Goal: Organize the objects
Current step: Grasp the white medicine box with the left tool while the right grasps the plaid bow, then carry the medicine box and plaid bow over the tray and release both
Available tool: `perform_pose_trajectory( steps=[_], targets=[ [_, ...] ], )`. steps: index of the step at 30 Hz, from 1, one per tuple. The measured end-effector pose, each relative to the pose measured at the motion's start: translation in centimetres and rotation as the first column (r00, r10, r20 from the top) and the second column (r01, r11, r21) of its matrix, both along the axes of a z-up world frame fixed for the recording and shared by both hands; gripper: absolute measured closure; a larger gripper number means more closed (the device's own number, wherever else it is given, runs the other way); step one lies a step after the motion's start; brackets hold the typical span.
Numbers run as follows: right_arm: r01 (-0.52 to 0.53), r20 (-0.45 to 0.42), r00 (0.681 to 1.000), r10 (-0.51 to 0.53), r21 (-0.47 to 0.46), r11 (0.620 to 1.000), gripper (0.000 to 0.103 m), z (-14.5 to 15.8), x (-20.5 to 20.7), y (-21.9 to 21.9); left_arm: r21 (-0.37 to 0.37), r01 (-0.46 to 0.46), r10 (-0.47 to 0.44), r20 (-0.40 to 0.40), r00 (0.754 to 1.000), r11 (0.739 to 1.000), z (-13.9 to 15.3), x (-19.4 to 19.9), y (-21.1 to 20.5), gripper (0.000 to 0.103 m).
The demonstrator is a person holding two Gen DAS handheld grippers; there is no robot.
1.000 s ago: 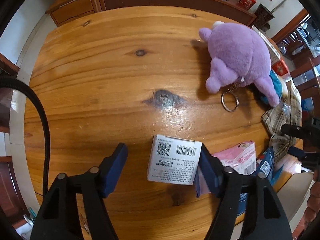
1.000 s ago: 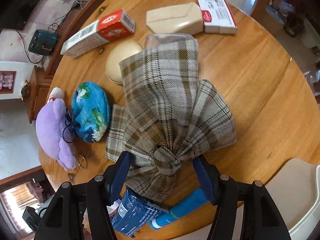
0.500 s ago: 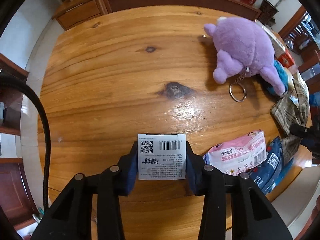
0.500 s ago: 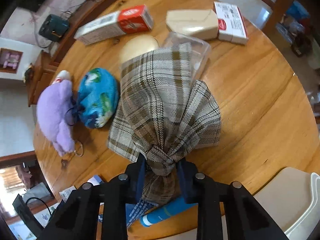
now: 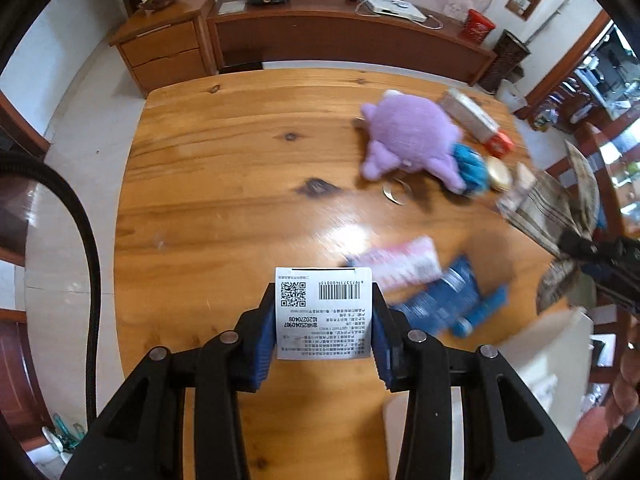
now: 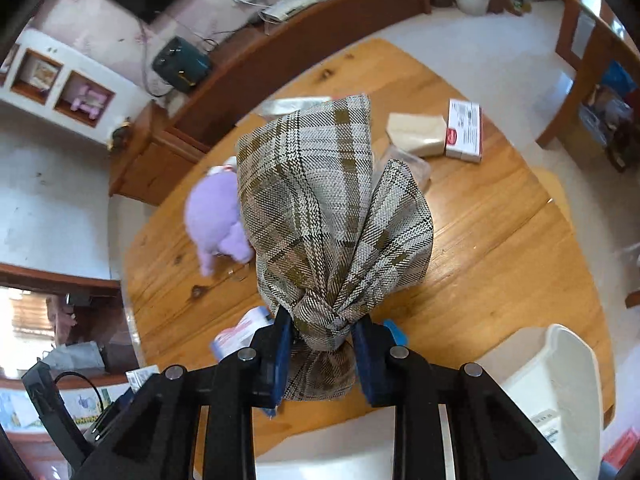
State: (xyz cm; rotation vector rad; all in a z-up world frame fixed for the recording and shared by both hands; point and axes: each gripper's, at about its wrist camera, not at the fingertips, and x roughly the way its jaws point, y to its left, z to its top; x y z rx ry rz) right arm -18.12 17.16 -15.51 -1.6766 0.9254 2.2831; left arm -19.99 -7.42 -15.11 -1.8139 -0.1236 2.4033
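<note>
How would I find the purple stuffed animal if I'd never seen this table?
Start at the round wooden table and look toward its far side from the left gripper, which is shut on a white labelled box. The purple plush toy lies there, next to a small blue pouch. It is the only fuzzy, lilac thing among boxes and packets.

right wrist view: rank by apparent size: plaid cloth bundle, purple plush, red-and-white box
1. plaid cloth bundle, largest, though it is held in the right tongs close to the lens, so its size is exaggerated.
2. purple plush, partly hidden behind the bundle.
3. red-and-white box, smallest.
</note>
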Motion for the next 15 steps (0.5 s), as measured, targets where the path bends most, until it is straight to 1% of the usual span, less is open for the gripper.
perform_pose_trajectory(
  steps=[4, 6, 10, 13, 15],
  targets=[
    [-0.058, -0.04, 0.998, 0.058, 0.003, 0.998, 0.075, 2.3, 1.7, -0.4, 0.039, 0.017, -0.017, 0.0, 1.0, 0.999, 2.1, 2.4, 1.9, 0.059],
    [-0.093, -0.056, 0.994, 0.093, 0.003, 0.996, 0.075, 2.9, 1.7, -0.8, 0.058, 0.025, -0.025, 0.005, 1.0, 0.998, 3.0, 4.1, 2.7, 0.059],
    [-0.164, -0.08, 0.983, 0.163, -0.01, 0.986, 0.075, 4.7, 4.8, 0.0, 0.068, 0.025, -0.025, 0.004, 1.0, 0.997, 4.9, 7.9, 4.3, 0.059],
    [-0.237, -0.097, 0.967, 0.237, 0.013, 0.971, 0.075, 6.1, 7.2, -0.1, 0.081, 0.009, -0.01, 0.013, 1.0, 0.997, 5.9, 10.6, 5.6, 0.058],
    [-0.295, -0.11, 0.948, 0.297, 0.037, 0.955, 0.075, 7.2, 9.1, 0.0, 0.089, -0.007, 0.005, 0.021, 1.0, 0.996, 6.4, 12.1, 6.4, 0.059]
  ],
)
